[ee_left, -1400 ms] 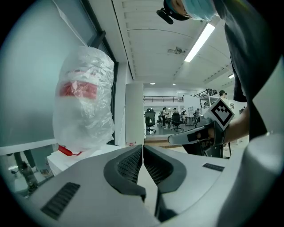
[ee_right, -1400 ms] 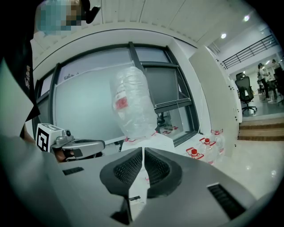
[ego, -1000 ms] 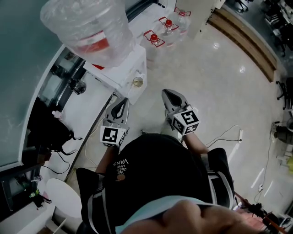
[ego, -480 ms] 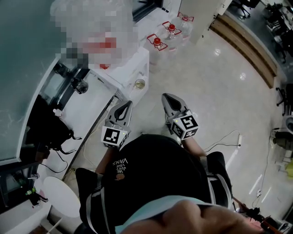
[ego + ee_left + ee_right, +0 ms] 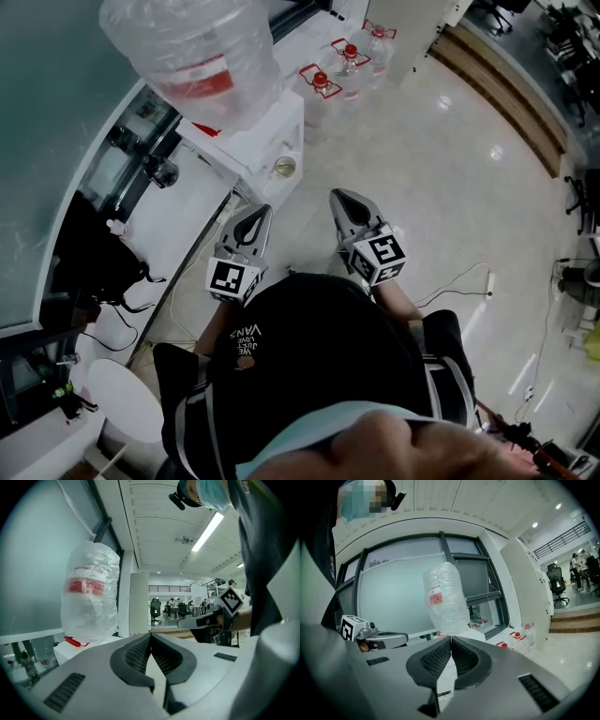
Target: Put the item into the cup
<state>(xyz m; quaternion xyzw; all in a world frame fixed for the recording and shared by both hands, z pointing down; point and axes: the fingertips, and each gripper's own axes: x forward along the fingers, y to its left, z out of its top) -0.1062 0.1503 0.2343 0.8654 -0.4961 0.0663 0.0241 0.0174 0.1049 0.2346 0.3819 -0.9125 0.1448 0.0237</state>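
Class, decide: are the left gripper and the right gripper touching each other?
Apart. The head view shows bare floor between the left gripper and the right gripper.

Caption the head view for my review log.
Left gripper and right gripper, both shut and empty, face a dispenser with a cup.
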